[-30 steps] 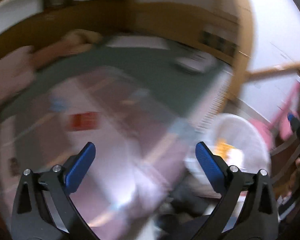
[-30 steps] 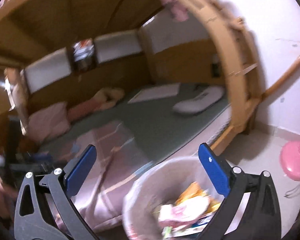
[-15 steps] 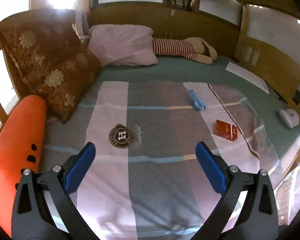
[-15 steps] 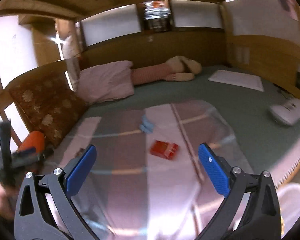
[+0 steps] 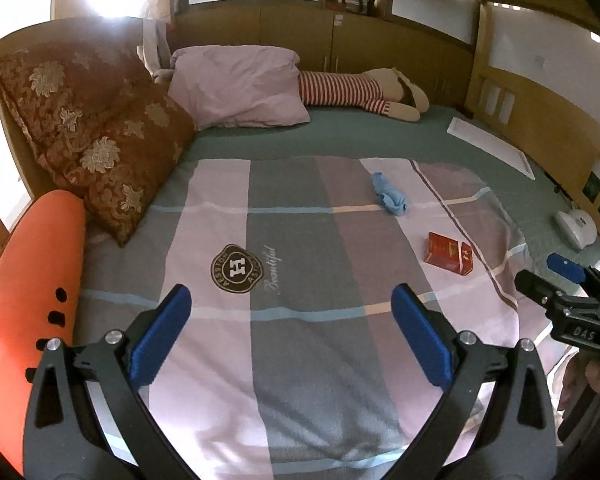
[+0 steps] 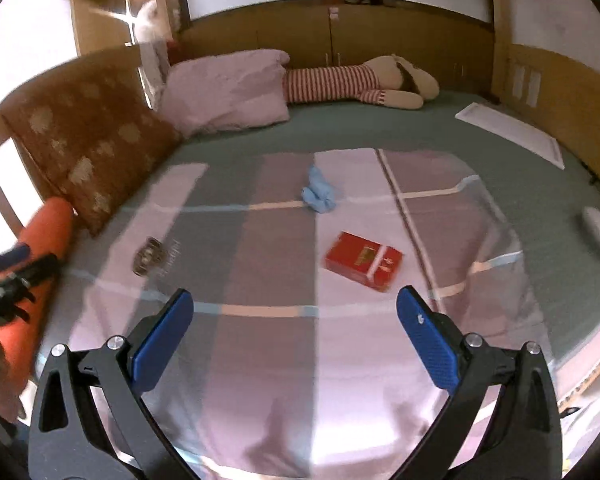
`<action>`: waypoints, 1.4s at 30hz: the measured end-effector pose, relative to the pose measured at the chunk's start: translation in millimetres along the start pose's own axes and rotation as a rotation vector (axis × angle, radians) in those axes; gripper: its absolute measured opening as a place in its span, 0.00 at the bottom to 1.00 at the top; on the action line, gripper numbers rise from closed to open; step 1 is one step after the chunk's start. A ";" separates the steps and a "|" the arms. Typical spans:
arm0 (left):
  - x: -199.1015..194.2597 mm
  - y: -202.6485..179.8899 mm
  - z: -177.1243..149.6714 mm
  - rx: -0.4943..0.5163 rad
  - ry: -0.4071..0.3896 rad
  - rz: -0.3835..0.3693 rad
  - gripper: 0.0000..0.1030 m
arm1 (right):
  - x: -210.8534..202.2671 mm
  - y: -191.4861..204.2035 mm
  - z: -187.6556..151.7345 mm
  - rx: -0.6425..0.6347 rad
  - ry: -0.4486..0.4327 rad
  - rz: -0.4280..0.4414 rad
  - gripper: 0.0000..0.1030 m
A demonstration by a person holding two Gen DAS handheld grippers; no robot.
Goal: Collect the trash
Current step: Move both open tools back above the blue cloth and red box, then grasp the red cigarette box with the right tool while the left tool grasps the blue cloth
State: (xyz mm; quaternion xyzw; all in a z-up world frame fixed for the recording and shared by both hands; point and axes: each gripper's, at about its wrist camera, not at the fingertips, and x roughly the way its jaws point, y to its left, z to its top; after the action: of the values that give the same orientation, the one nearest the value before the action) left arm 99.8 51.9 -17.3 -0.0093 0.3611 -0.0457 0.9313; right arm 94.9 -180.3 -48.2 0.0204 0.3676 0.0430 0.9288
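On blanket (image 6: pixel 260 360), red box (image 6: pixel 363 261) lying flat, angled rightward

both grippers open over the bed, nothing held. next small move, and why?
Probably ease the right gripper forward and down toward the red box. Its jaws stand wide open and empty, and the box lies flat on the striped blanket just ahead of it, nearer than the crumpled blue item. The left gripper is also open but sits further from both.

Both the left gripper (image 5: pixel 290 334) and the right gripper (image 6: pixel 294 338) have black skeletal frames, silver screws and textured blue finger pads (image 5: pixel 418 346). White lettering, perhaps "DAS", marks one black body.
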 end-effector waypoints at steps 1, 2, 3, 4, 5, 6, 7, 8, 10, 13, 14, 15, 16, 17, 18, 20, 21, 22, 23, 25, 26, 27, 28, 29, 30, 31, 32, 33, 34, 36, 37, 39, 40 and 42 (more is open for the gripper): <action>0.5 0.3 -0.1 -0.005 0.004 -0.005 0.97 | 3.9 -5.1 1.5 -0.020 0.020 0.003 0.97; 1.1 0.8 -0.5 -0.007 0.008 -0.008 0.97 | 9.7 -10.1 3.6 -0.040 0.040 0.009 0.97; 1.4 0.9 -0.6 -0.007 0.010 -0.008 0.97 | 14.9 -16.1 3.8 -0.056 0.052 0.012 0.97; 1.9 1.7 -0.8 -0.008 0.013 -0.007 0.97 | 21.8 -24.1 6.8 -0.072 0.064 0.009 0.97; 1.8 2.4 -0.6 -0.012 0.015 -0.008 0.97 | 26.4 -30.8 6.7 -0.081 0.072 0.008 0.97; 1.9 4.0 -0.2 -0.020 0.017 -0.013 0.97 | 35.7 -36.8 10.6 -0.106 0.087 0.005 0.97; 2.3 4.9 0.7 -0.027 0.018 -0.015 0.97 | 43.3 -40.0 13.7 -0.139 0.093 0.000 0.97; 3.0 5.9 1.5 -0.033 0.020 -0.017 0.97 | 53.8 -41.3 17.6 -0.197 0.098 -0.005 0.97; 4.5 7.2 2.5 -0.043 0.023 -0.022 0.97 | 79.0 -42.2 21.2 -0.308 0.131 0.008 0.97; 9.0 7.6 2.2 -0.043 0.036 -0.018 0.97 | 120.8 -37.4 17.1 -0.489 0.205 0.031 0.97; 10.4 8.2 2.1 -0.043 0.040 -0.017 0.97 | 136.6 -34.3 14.3 -0.570 0.237 0.029 0.96; 12.2 8.9 2.0 -0.045 0.045 -0.016 0.97 | 146.5 -33.7 13.2 -0.607 0.260 0.017 0.96; 13.3 9.6 2.1 -0.047 0.049 -0.017 0.97 | 156.7 -34.8 14.4 -0.632 0.287 0.017 0.96; 14.8 10.4 2.2 -0.051 0.053 -0.020 0.97 | 167.2 -38.2 17.9 -0.638 0.313 0.028 0.96; 16.2 11.1 2.3 -0.056 0.059 -0.024 0.97 | 176.4 -42.6 23.2 -0.634 0.326 0.026 0.96; 19.1 11.4 2.1 -0.063 0.067 -0.030 0.97 | 189.7 -50.1 35.0 -0.611 0.345 0.044 0.96; 21.0 10.9 2.0 -0.061 0.073 -0.034 0.97 | 193.9 -52.1 38.6 -0.598 0.354 0.063 0.96; 22.6 10.0 1.9 -0.058 0.078 -0.035 0.97 | 198.5 -53.5 41.9 -0.584 0.370 0.087 0.96; 23.9 9.1 2.0 -0.056 0.081 -0.036 0.97 | 207.5 -54.8 43.8 -0.580 0.399 0.105 0.96; 26.7 5.8 1.5 -0.046 0.088 -0.039 0.97 | 219.9 -56.2 44.1 -0.587 0.423 0.102 0.96; 27.5 4.4 1.2 -0.042 0.089 -0.039 0.97 | 227.9 -59.7 43.3 -0.565 0.446 0.117 0.96; 28.9 2.4 0.8 -0.034 0.091 -0.037 0.97 | 236.4 -64.1 41.4 -0.532 0.474 0.137 0.96; 29.8 1.1 0.5 -0.030 0.093 -0.035 0.97 | 242.5 -66.6 38.9 -0.510 0.493 0.145 0.96; 31.1 -0.4 -0.2 -0.025 0.096 -0.033 0.97 | 249.0 -69.3 34.7 -0.481 0.513 0.150 0.96; 32.4 -1.3 -0.8 -0.023 0.100 -0.031 0.97 | 249.2 -70.1 33.4 -0.457 0.508 0.160 0.94; 32.9 -1.3 -1.1 -0.022 0.102 -0.030 0.97 | 245.8 -70.3 33.1 -0.421 0.484 0.173 0.92; 34.3 -1.3 -1.8 -0.024 0.105 -0.029 0.97 | 243.0 -70.3 32.7 -0.391 0.475 0.173 0.82; 36.3 -1.3 -2.5 -0.026 0.110 -0.029 0.97 | 237.2 -69.3 32.1 -0.352 0.454 0.164 0.72; 38.0 -1.4 -2.6 -0.027 0.116 -0.030 0.97 | 229.3 -66.6 30.5 -0.308 0.440 0.175 0.67; 42.1 -3.0 -3.4 -0.035 0.128 -0.038 0.97 | 211.6 -58.2 25.7 -0.237 0.409 0.207 0.63; 45.4 -5.0 -3.9 -0.037 0.134 -0.038 0.97 | 201.6 -54.4 23.0 -0.207 0.390 0.205 0.63; 54.6 -12.6 -3.7 -0.021 0.147 -0.030 0.97 | 174.0 -49.1 19.6 -0.092 0.346 0.189 0.62; 63.4 -20.1 -2.0 -0.001 0.157 -0.026 0.97 | 166.0 -49.1 21.7 -0.055 0.344 0.172 0.62; 76.7 -31.3 1.8 0.022 0.173 -0.033 0.97 | 134.6 -46.0 32.2 -0.010 0.295 0.079 0.62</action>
State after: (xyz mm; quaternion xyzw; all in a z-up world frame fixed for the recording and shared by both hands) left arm 155.0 13.7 -65.9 -0.0011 0.4396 -0.0658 0.8958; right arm 217.7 -213.6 -119.7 0.0239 0.4987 0.0838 0.8624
